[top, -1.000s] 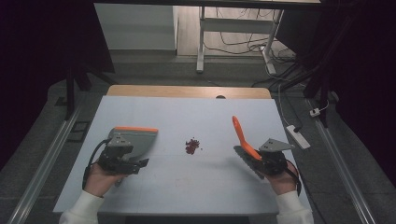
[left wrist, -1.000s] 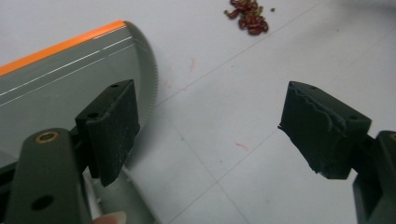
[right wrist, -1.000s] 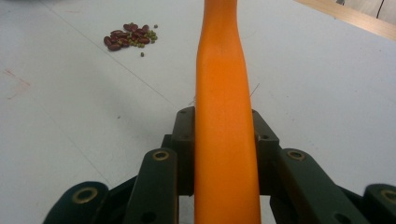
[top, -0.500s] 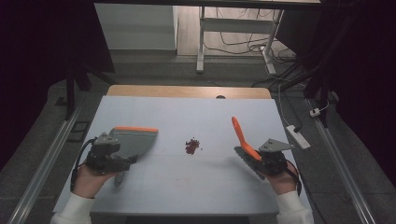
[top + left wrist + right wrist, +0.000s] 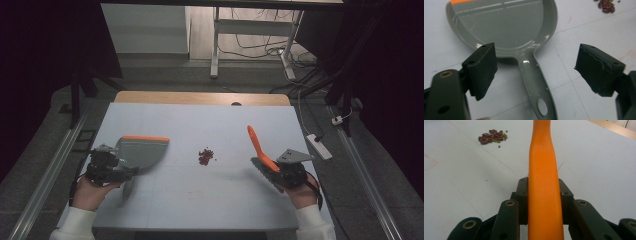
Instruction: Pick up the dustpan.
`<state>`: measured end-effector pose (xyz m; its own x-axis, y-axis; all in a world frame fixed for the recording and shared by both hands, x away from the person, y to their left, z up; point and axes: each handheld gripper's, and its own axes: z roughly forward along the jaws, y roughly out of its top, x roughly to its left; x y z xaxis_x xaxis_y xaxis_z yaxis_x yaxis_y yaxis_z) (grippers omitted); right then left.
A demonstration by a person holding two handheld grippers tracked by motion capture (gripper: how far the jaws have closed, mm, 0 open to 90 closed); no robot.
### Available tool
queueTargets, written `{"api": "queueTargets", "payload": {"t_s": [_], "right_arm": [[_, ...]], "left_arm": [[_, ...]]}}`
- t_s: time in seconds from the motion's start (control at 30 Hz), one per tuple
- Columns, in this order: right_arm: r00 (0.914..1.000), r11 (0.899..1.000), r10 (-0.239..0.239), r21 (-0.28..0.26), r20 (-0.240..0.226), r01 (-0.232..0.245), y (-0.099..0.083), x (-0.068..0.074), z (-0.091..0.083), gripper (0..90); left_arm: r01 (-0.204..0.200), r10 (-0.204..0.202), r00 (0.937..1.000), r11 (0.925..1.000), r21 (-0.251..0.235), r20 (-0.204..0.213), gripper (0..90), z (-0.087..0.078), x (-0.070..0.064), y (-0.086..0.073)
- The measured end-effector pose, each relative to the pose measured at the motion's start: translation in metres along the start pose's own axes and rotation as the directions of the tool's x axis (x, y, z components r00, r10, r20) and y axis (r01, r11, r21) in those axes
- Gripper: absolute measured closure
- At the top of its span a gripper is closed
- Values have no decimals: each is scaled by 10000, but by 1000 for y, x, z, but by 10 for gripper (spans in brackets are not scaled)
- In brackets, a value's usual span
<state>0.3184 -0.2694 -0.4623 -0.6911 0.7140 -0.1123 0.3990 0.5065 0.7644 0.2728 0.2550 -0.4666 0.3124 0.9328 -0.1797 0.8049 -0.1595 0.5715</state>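
Note:
A grey dustpan (image 5: 142, 150) with an orange lip lies flat on the white table at the left. Its handle (image 5: 536, 85) points toward the person. My left gripper (image 5: 120, 172) hovers over that handle, open (image 5: 539, 66), with the jaws wide apart on either side and not touching it. A small pile of red beans (image 5: 205, 156) sits mid-table, and the left gripper view catches it too (image 5: 606, 6). My right gripper (image 5: 272, 172) is shut (image 5: 544, 192) on an orange brush handle (image 5: 544, 157), which points up and away toward the beans (image 5: 492, 136).
The table (image 5: 200, 200) has a wooden strip along its far edge (image 5: 200, 98). A white power strip (image 5: 318, 146) lies on the floor at the right. Metal rails run along both sides of the table.
My left gripper has drawn back to the left, from over the dustpan to behind its handle. The dustpan, the beans and the right gripper have stayed put.

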Motion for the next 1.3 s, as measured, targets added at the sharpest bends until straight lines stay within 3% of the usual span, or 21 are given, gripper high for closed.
{"api": "queueTargets", "payload": {"t_s": [0.3,0.73,1.23,1.3], "right_arm": [[10000,10000,-68,31,27,68,-1,0,1,699],[9998,9998,-182,0,93,182,-1,1,1,699],[9995,9997,-259,13,166,259,0,3,2,698],[9994,9995,-307,-7,151,307,0,4,2,698]], "left_arm": [[409,-400,9991,9944,971,-116,172,23,8,-6],[615,-663,9974,9881,1409,294,206,44,8,-9],[1084,-1100,9939,9845,1379,44,402,57,9,-9],[1146,-1158,9933,9850,1290,20,470,57,9,-9]]}}
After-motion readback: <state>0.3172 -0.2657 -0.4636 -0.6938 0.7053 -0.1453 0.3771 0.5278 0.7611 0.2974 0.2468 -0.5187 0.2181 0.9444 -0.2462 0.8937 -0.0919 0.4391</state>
